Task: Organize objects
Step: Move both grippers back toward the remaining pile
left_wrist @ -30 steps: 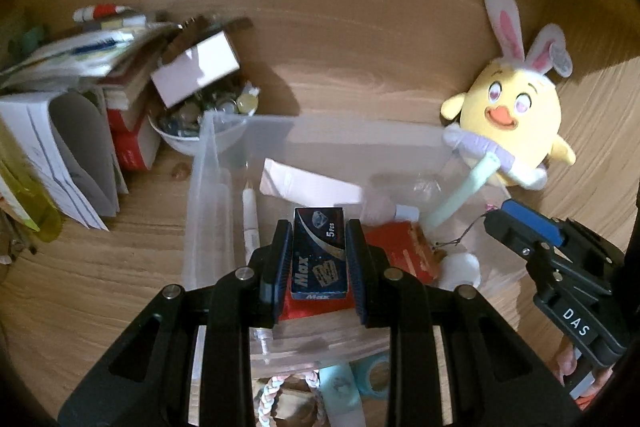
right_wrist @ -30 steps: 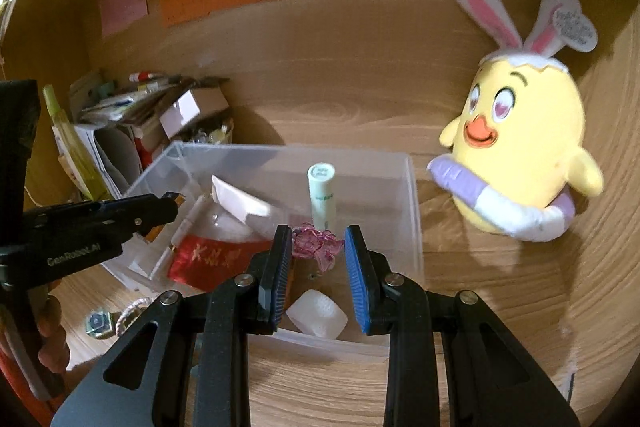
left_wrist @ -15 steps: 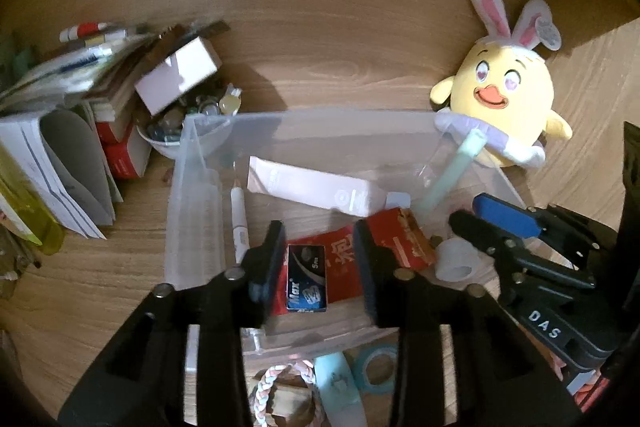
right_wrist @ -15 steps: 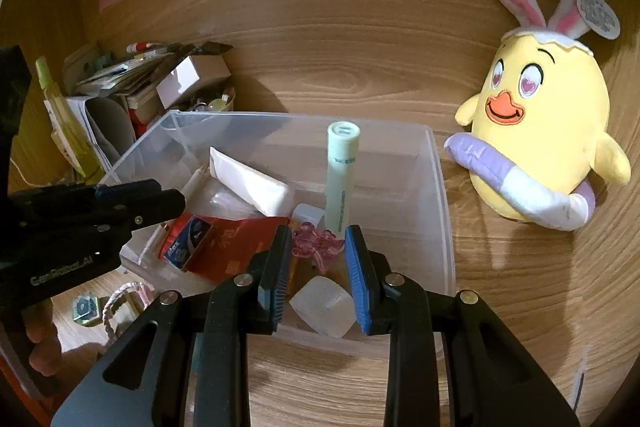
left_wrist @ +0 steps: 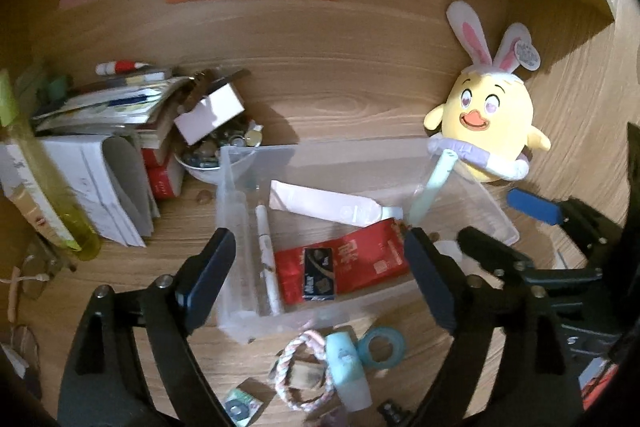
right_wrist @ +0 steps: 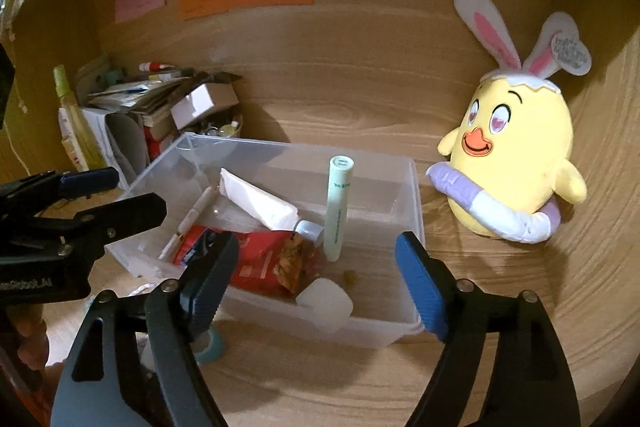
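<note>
While both my left claw [left_wrist: 320, 279] and right claw [right_wrist: 316, 279] gape empty, the blue box [left_wrist: 319, 279] lies in the bin [left_wrist: 360, 151] below.

The right gripper [right_wrist: 316, 283] hangs with jaws spread wide over the near edge of the clear bin [right_wrist: 414, 227]. Inside the bin, a pale green tube [right_wrist: 337, 207] stands upright near the middle, a white tube [right_wrist: 260, 205] lies to its left, and a red packet [right_wrist: 260, 263] lies below that. A white block [right_wrist: 328, 297] rests against the bin's front wall. Right of the bin sits a yellow plush chick [right_wrist: 516, 155]. The left gripper [right_wrist: 108, 195], apparently open, reaches in at the bin's left.
</note>
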Demonstrator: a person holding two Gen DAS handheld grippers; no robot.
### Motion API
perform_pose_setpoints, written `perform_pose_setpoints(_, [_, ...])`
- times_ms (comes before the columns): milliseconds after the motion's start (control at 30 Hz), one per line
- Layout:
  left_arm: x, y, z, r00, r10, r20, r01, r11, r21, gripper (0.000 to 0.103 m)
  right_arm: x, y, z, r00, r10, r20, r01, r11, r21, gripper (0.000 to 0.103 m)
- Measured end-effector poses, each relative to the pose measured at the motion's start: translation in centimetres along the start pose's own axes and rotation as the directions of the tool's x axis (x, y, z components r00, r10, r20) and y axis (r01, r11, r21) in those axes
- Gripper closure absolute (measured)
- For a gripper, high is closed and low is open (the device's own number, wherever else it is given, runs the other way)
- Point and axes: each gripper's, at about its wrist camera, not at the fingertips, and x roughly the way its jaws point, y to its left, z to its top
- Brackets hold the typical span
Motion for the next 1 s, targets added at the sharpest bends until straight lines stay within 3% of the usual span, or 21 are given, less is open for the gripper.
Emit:
perform_pose_setpoints(167, [-0.6, 0.6, -1.2, 0.999, 0.020, -0.026, -0.020, 1.000, 0.007, 0.015, -2.1, 1.0, -0.5, 0.999, 0.022, 0.029, -0.023, 1.000, 0.009, 0.018])
perform_pose_setpoints(233, [-1.0, 1.0, -2.0, 0.999, 0.025, -0.034, -0.025, 1.000, 0.001, 0.008, -3.1, 1.5, -0.9, 0.998, 0.041, 0.043, -0.041, 0.999, 0.012, 0.017])
perform_pose_setpoints(333, [-1.6, 1.9, -3.1, 0.999, 0.031, -0.042, -0.031, 0.999, -0.011, 0.008, -4.0, 2.1, -1.4, 0.997, 0.057, 0.050, -0.058, 0.998, 0.011, 0.017])
perform_pose_setpoints(433, [-2.1, 2.9, -4.3, 0.998, 0.010, -0.069, -0.013, 0.999, -0.037, 0.008, -4.5, 2.8, -2.4, 0.996, 0.078, 0.035, -0.078, 0.997, 0.003, 0.015])
perform_pose_setpoints(700, [-3.0, 4.9, -7.6, 0.990, 0.060, -0.125, -0.066, 0.997, -0.048, 0.008, -4.3, 4.0, -5.6, 0.991, 0.122, -0.044, -0.122, 0.992, 0.022, 0.014])
perform_pose_setpoints(1000, [-1.8, 5.4, -10.6, 0.975, 0.040, -0.217, -0.054, 0.997, -0.061, 0.008, -4.1, 5.9, -8.3, 0.980, 0.160, -0.117, -0.158, 0.987, 0.026, 0.014])
